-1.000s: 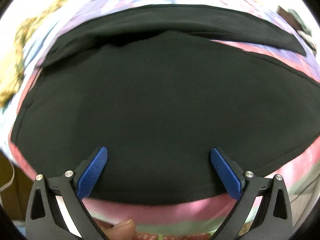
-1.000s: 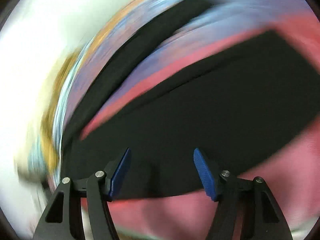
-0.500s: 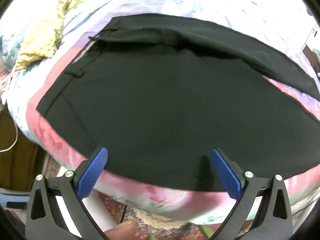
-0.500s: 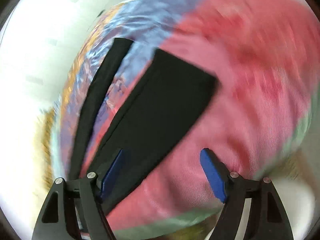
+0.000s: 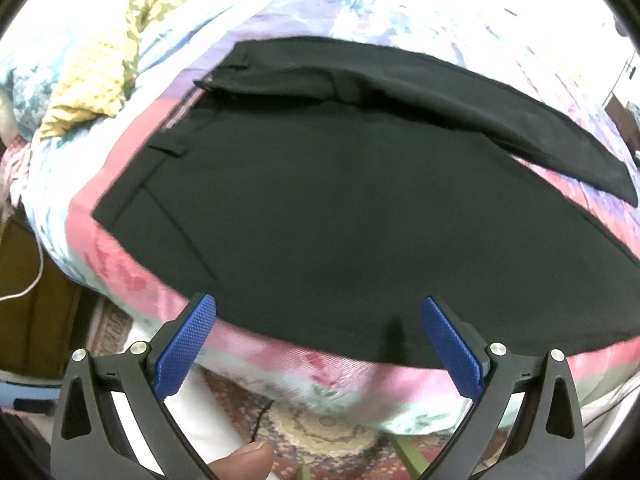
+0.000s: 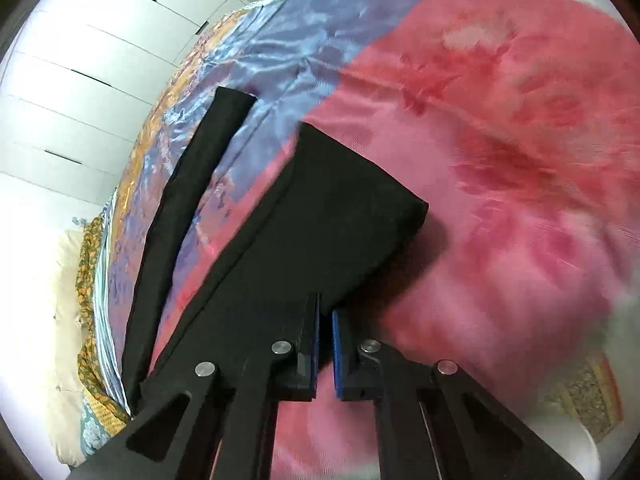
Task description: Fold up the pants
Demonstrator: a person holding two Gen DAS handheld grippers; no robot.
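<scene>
Right wrist view: the right gripper (image 6: 325, 322) is pinched nearly together on the near edge of the black trousers (image 6: 320, 216), close to the hem of one leg (image 6: 360, 196), which stretches away just ahead of the claw across the pink part of the bedspread (image 6: 500, 160). The other leg (image 6: 188, 200) lies well apart, up and left of the claw, so the legs are not yet laid together; by my reading the fold is only starting. Over on the left wrist view, the left gripper (image 5: 320, 344) hangs wide open with nothing in it, its blue pads (image 5: 186, 346) flanking the near edge of the seat, waistband (image 5: 168, 120) ahead and left. A yellow crocheted cloth (image 5: 96, 80) sits far ahead on the left, clear of the work. Nothing blocks either claw, though the trousers lie close to the bed's edge and could slide off.
</scene>
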